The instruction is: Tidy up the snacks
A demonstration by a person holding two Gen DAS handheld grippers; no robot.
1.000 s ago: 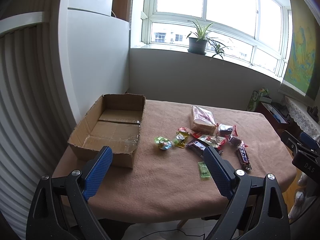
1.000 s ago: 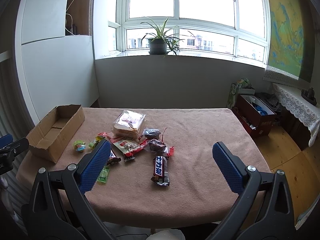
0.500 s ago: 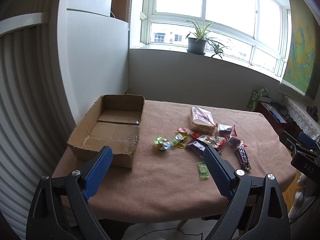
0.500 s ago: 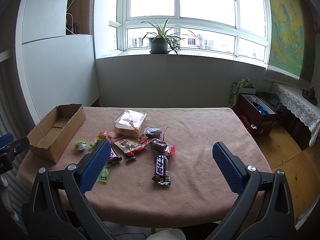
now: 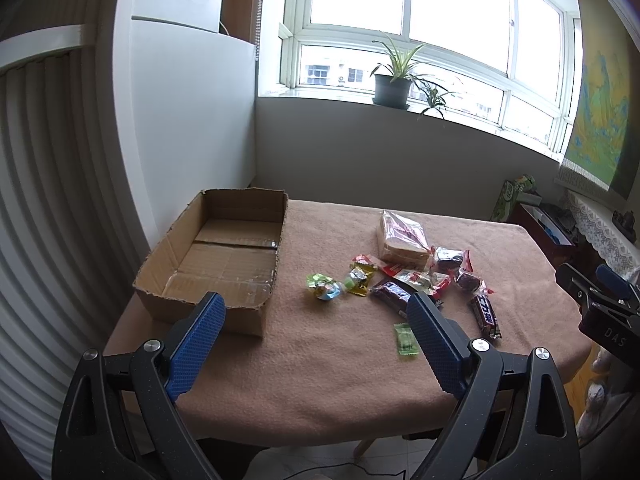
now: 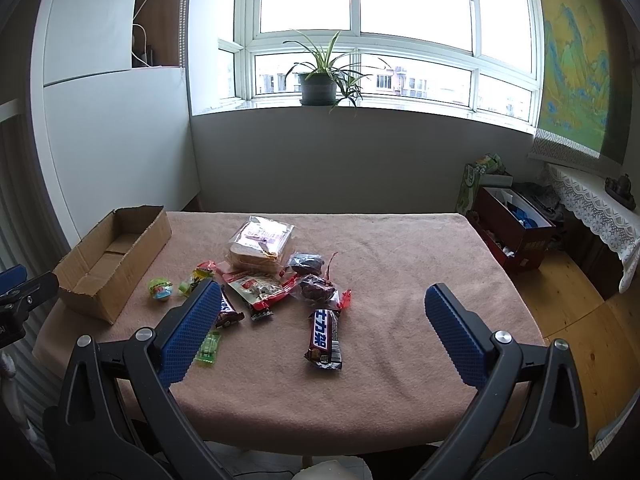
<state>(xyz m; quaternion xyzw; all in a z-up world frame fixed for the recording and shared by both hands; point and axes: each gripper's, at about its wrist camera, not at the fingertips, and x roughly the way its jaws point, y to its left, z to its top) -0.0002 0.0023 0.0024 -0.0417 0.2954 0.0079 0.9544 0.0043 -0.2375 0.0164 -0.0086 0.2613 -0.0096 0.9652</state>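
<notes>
An empty cardboard box sits at the table's left end. Several wrapped snacks lie in the middle: a clear bag of sliced bread, a dark chocolate bar, a flat green candy, a round green sweet, and red packets. My left gripper is open and empty above the near edge. My right gripper is open and empty above the near edge, near the chocolate bar.
The table has a pinkish-brown cloth. A white wall panel stands left of the box. A potted plant is on the windowsill. A red crate and a lace-covered cabinet stand to the right.
Both views have shifted very slightly; the grippers stay open and empty and no snack has moved.
</notes>
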